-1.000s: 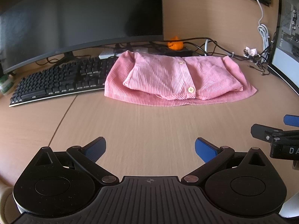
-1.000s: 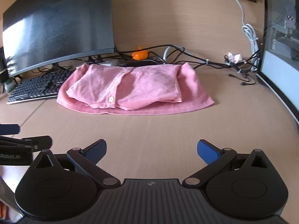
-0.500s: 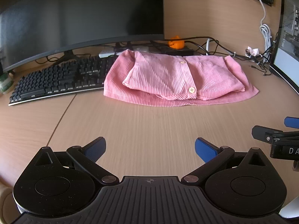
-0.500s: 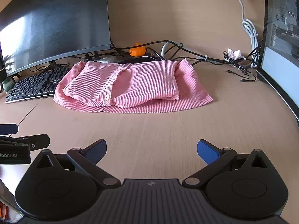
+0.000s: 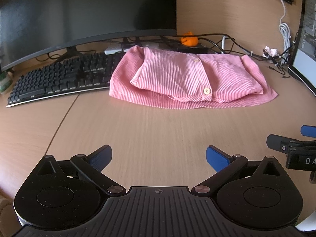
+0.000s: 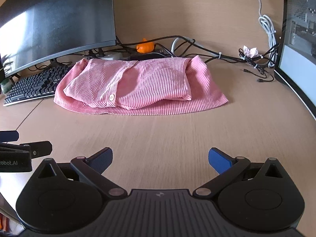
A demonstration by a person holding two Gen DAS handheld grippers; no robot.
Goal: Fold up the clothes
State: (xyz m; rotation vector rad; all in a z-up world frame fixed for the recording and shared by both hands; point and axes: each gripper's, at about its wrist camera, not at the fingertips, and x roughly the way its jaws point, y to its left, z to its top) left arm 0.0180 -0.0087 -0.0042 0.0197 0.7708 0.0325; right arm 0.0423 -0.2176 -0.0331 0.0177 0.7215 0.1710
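Observation:
A pink striped shirt (image 5: 183, 79) lies folded into a flat rectangle on the wooden desk (image 5: 154, 130), buttons showing along its placket. Seen from the right wrist, the same shirt (image 6: 142, 85) rests ahead, near the desk's back. My left gripper (image 5: 159, 156) hovers open over bare desk in front of the shirt, holding nothing. My right gripper (image 6: 160, 157) is likewise open and empty, short of the shirt's near edge. Each gripper shows at the side of the other's view.
A black keyboard (image 5: 57, 81) sits left of the shirt, its right end touching the cloth. A curved monitor (image 5: 83, 13) stands behind. Cables (image 6: 250, 59), an orange object (image 6: 145, 47) and a second screen (image 6: 296, 39) crowd the back and right.
Both grippers have drifted slightly closer to the shirt, which looks a little larger and lower in frame. They stay open. The shirt has not moved.

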